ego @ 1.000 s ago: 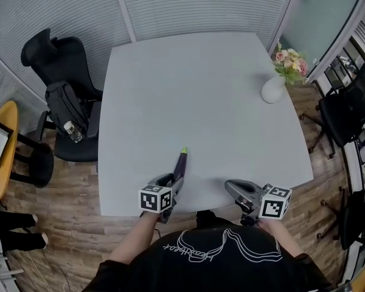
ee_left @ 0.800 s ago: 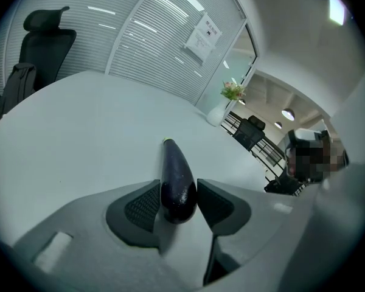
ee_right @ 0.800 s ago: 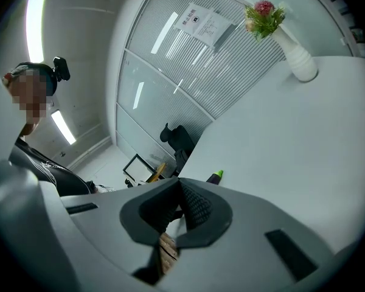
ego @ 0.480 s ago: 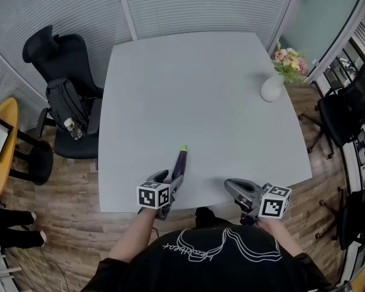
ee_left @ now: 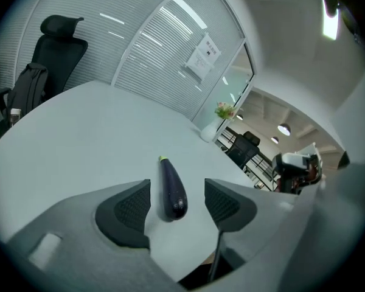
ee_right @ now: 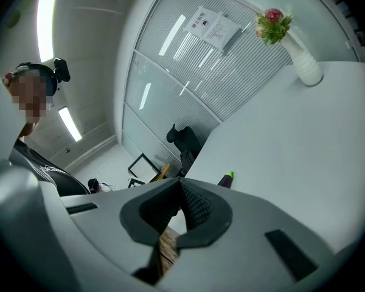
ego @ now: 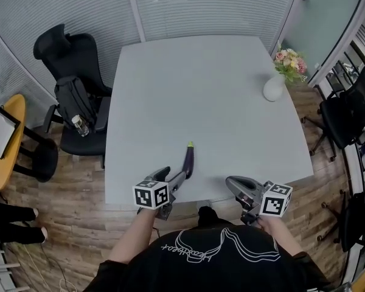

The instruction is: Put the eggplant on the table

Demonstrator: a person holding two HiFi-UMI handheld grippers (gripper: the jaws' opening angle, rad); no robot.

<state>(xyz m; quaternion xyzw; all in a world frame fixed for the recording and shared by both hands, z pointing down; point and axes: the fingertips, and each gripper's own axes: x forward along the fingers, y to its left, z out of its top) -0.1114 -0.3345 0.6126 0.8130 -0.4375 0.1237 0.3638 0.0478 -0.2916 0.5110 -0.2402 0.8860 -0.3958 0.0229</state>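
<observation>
Purple slender eggplant (ego: 188,161) lies at the grey table's (ego: 201,90) six o'clock edge — left gripper (ego: 177,178) jaws, just opening, stand apart around its end; right gripper (ego: 234,184) jaws together.

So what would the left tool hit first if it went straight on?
Probably the eggplant: it lies loose on the table between the left tool's jaws, which have just been opening.

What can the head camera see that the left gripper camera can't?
Only the head view shows the right gripper, the wooden floor and the person's black shirt. Only the left gripper view shows the jaws of the left gripper, just opened wider, clear of the eggplant between them, plus a posted paper sheet. Both show the eggplant, white table, flower vase and black chair.
</observation>
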